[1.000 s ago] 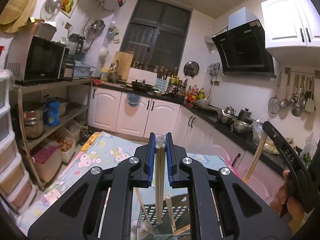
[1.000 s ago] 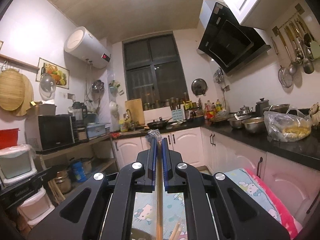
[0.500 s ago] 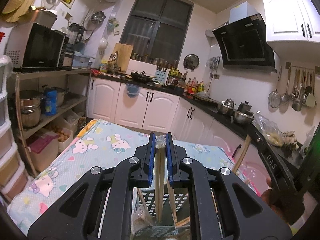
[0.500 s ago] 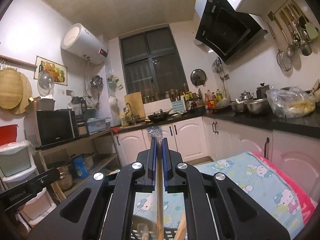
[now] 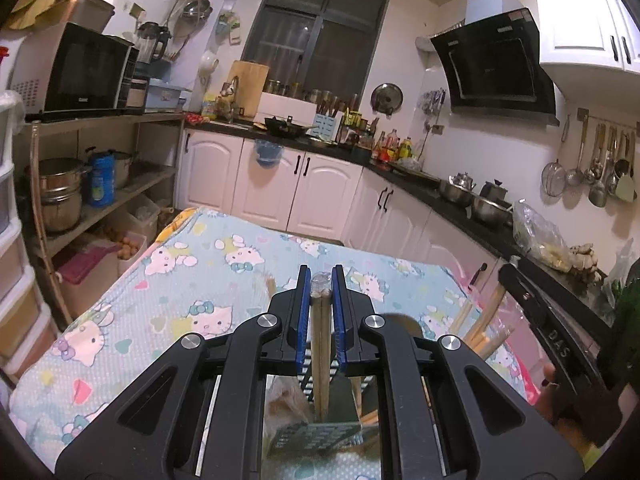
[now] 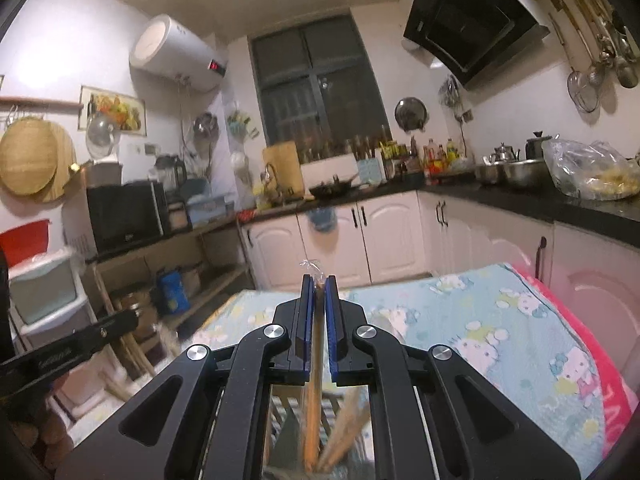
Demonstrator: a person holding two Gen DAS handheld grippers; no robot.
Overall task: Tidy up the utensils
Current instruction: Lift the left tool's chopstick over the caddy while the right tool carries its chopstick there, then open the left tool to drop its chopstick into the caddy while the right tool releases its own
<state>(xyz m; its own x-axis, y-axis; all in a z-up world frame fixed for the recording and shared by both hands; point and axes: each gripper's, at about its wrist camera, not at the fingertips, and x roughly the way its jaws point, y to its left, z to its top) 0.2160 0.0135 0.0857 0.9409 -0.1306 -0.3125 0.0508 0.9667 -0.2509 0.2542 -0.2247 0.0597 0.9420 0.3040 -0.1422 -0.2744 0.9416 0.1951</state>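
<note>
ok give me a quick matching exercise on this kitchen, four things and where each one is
Things:
1. microwave
2. ladles
3. chopsticks
4. wok

Places:
A. hanging from a wall rail at right
B. on the counter under the window
C. on top of the wooden shelf at left
D. clamped in the left gripper

Pairs: 1-C, 2-A, 3-D, 4-B

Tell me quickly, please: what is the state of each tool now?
Left tool: closed on wrapped wooden chopsticks.
Right tool: closed on a wrapped chopstick pair.
</note>
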